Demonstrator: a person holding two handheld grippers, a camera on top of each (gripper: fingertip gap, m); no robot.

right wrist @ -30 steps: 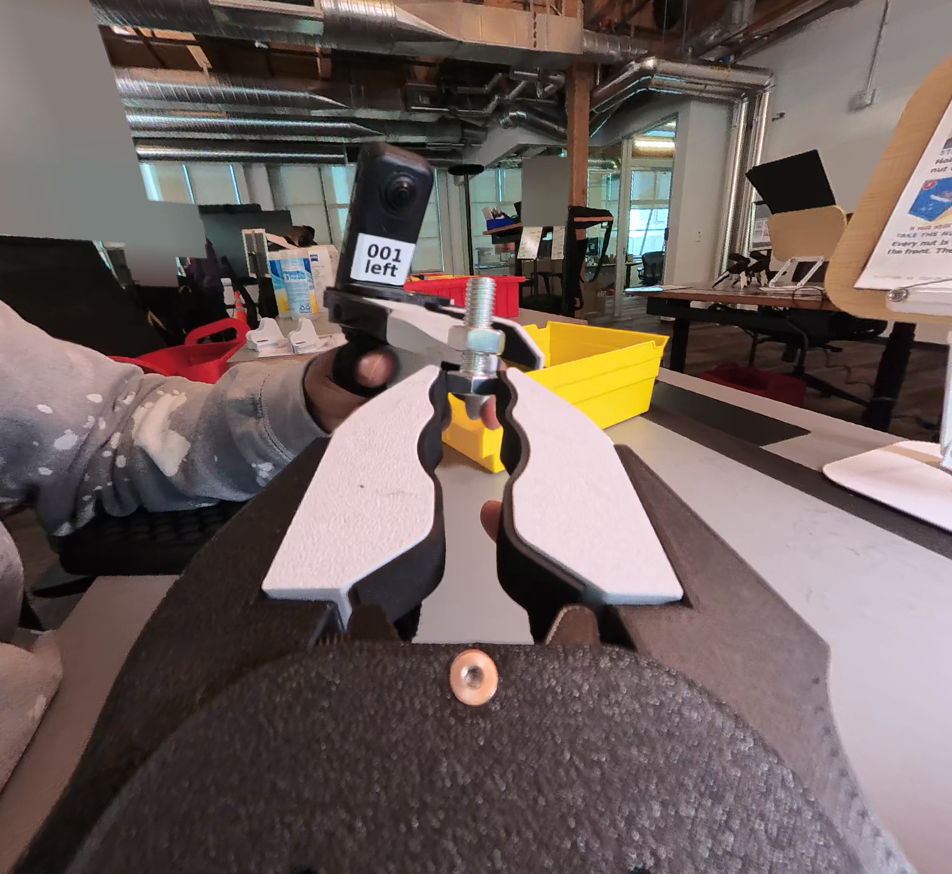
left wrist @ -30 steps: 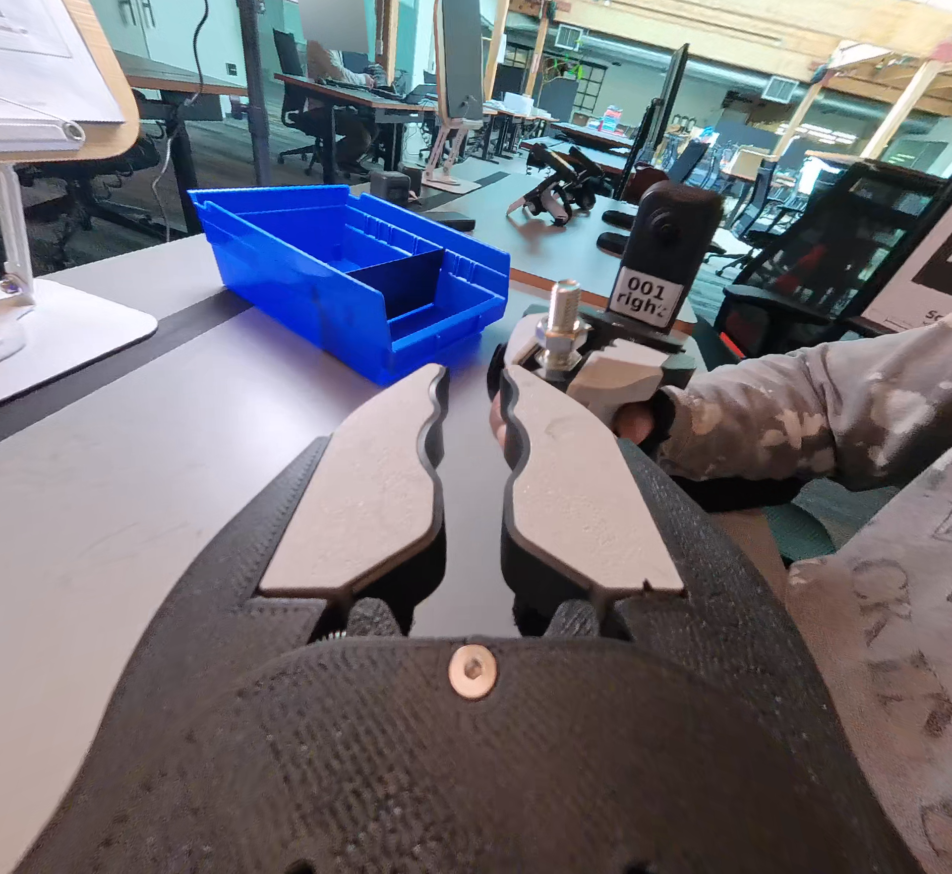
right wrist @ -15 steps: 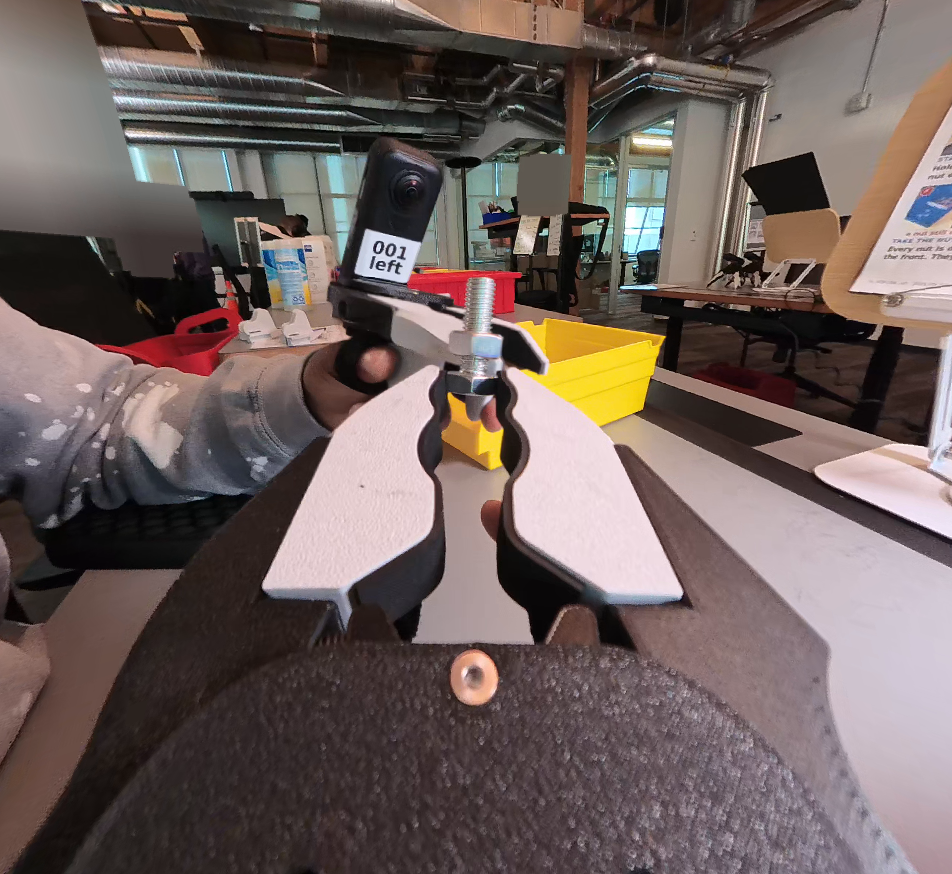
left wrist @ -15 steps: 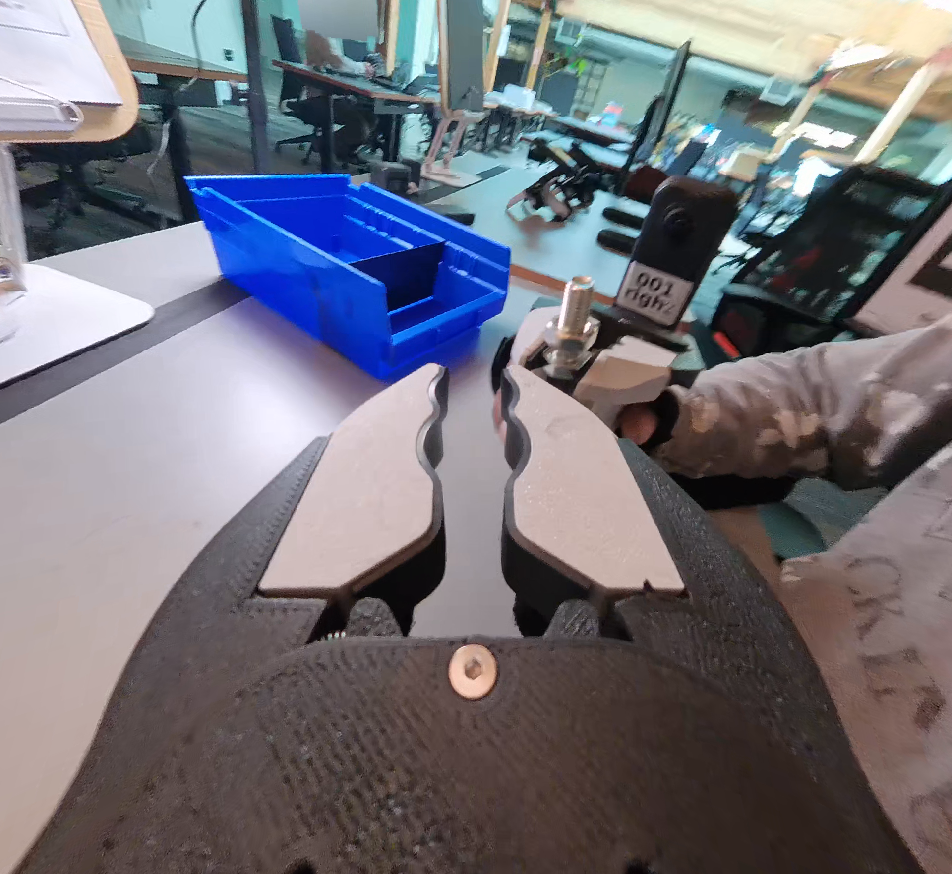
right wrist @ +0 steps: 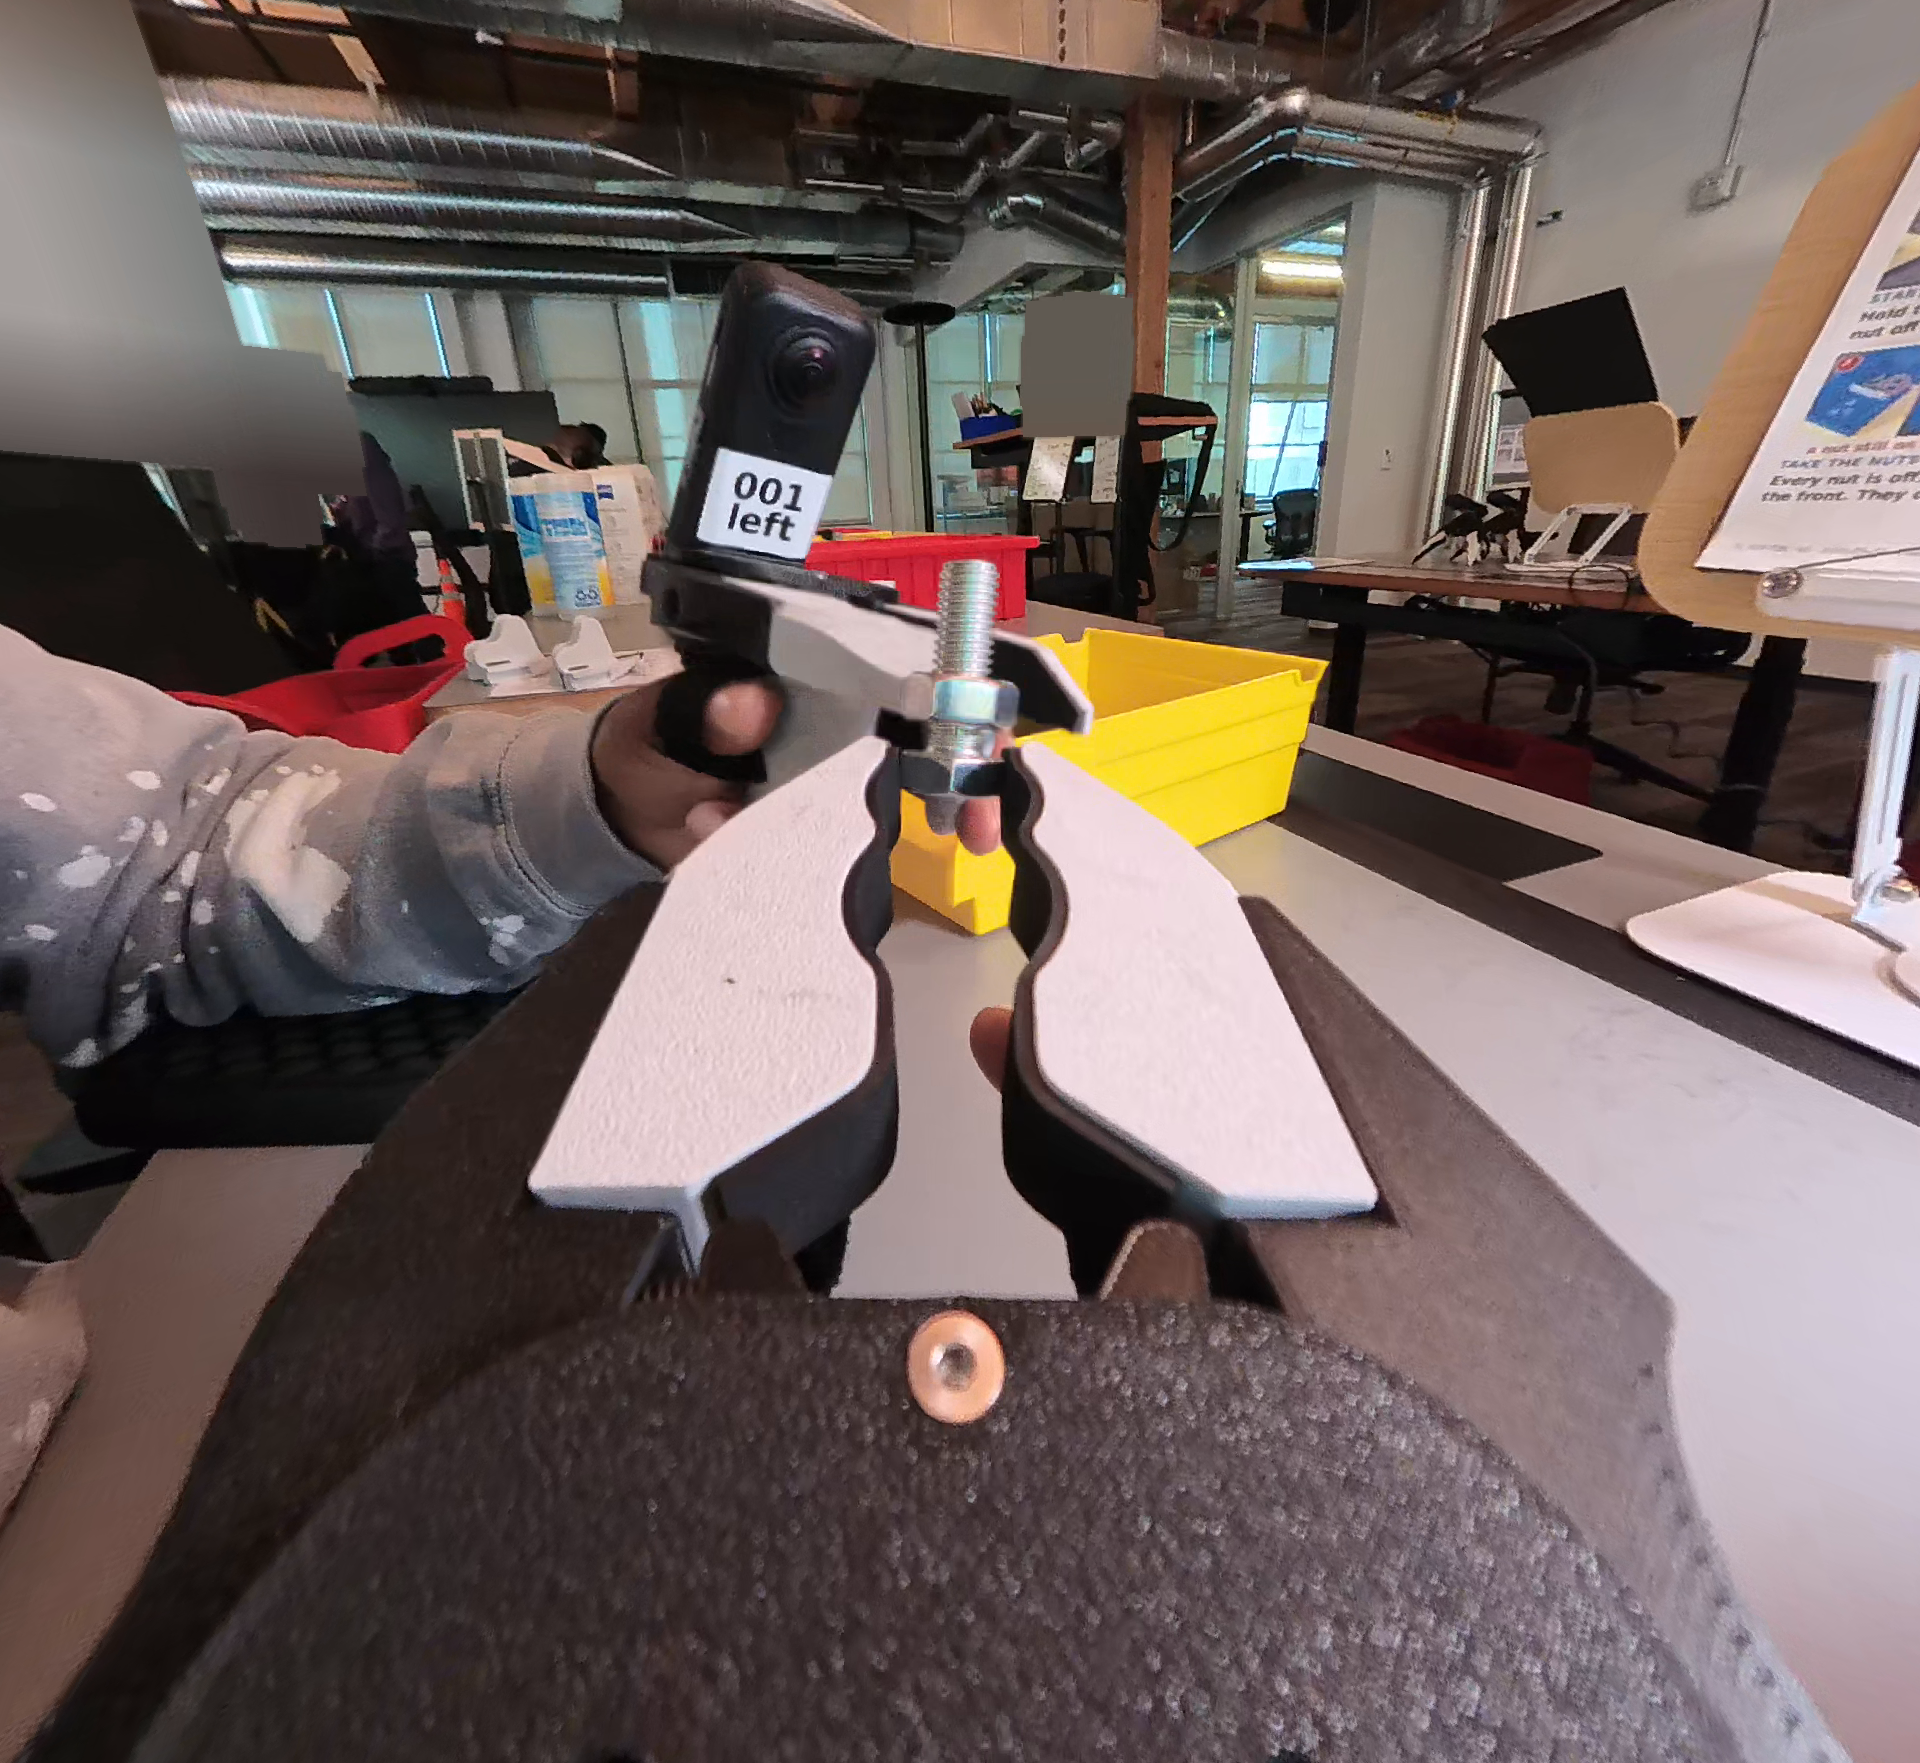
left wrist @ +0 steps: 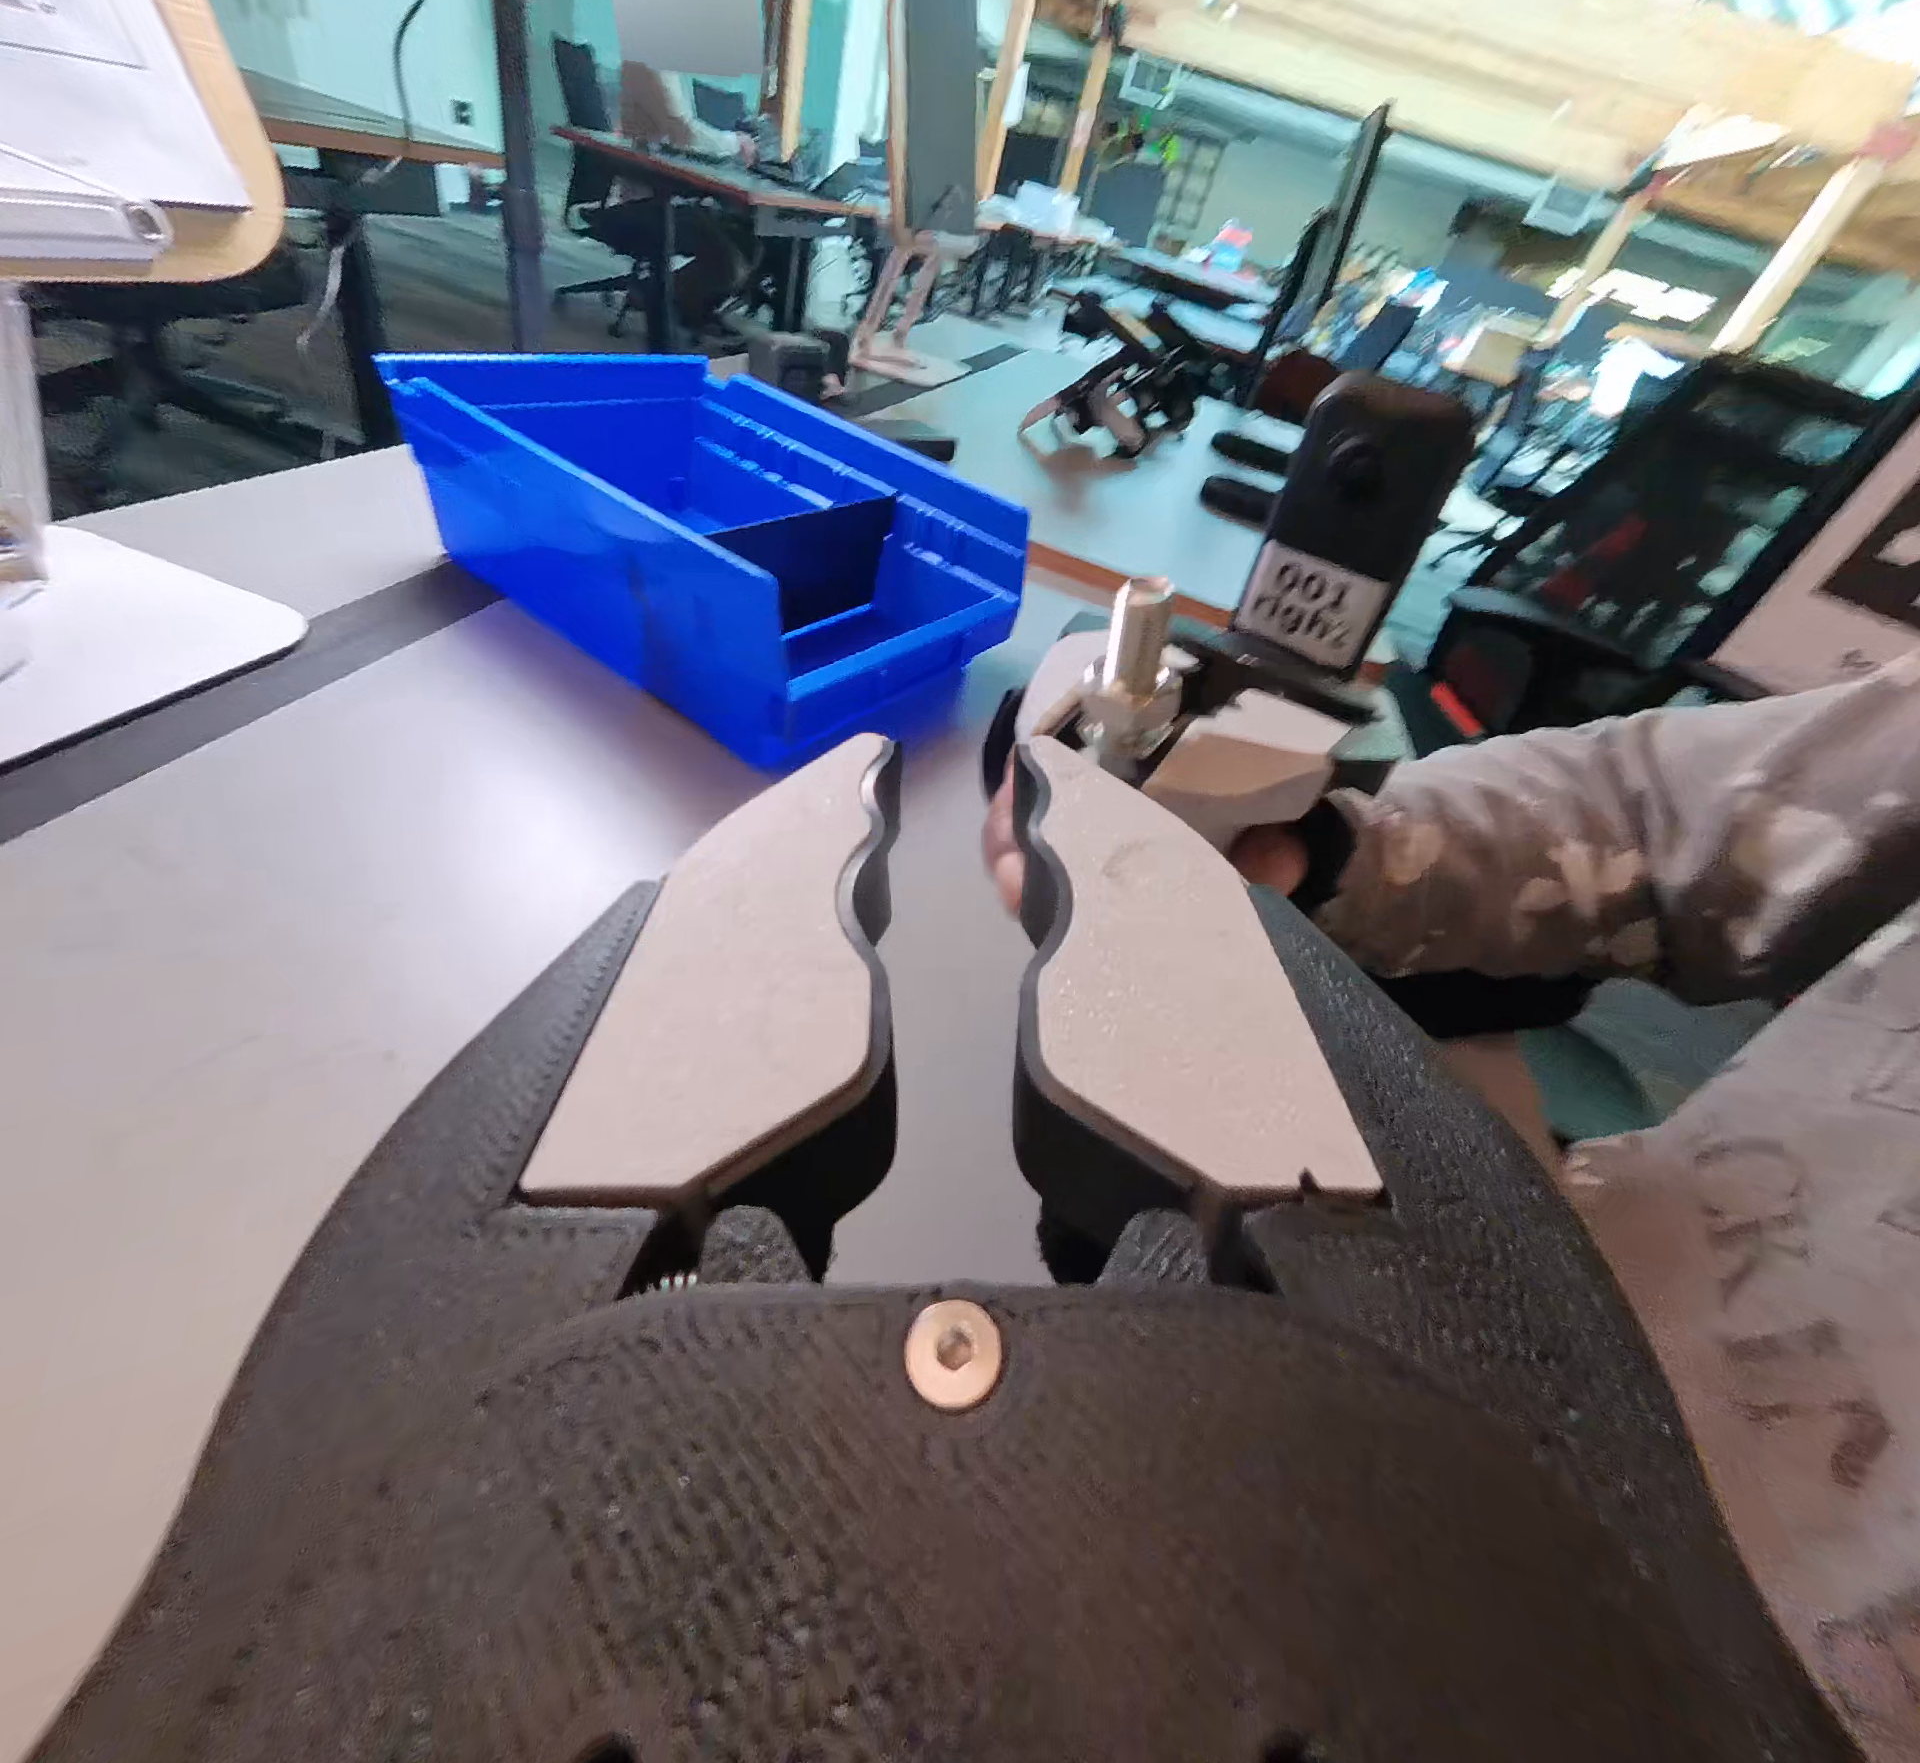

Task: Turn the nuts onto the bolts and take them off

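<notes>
The right gripper (right wrist: 951, 773) clamps the zinc-plated steel bolt (right wrist: 964, 633) by its head; the left gripper (left wrist: 940, 757) is parted, empty; the slick, rigid hex nut (right wrist: 958, 703) is best gripped across its flats.

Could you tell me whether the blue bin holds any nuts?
No, the blue bin shows only bare blue walls and a dark divider inside.

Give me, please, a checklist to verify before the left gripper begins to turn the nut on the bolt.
1. Right gripper shut on the head of the bolt: ok.
2. Bolt standing roughly upright: ok.
3. Nut threaded on, low near the head: ok.
4. Left gripper open: ok.
5. Nut between the left jaws: not ok; it sits to the right of them.
6. Nut tightness: cannot tell.
</notes>
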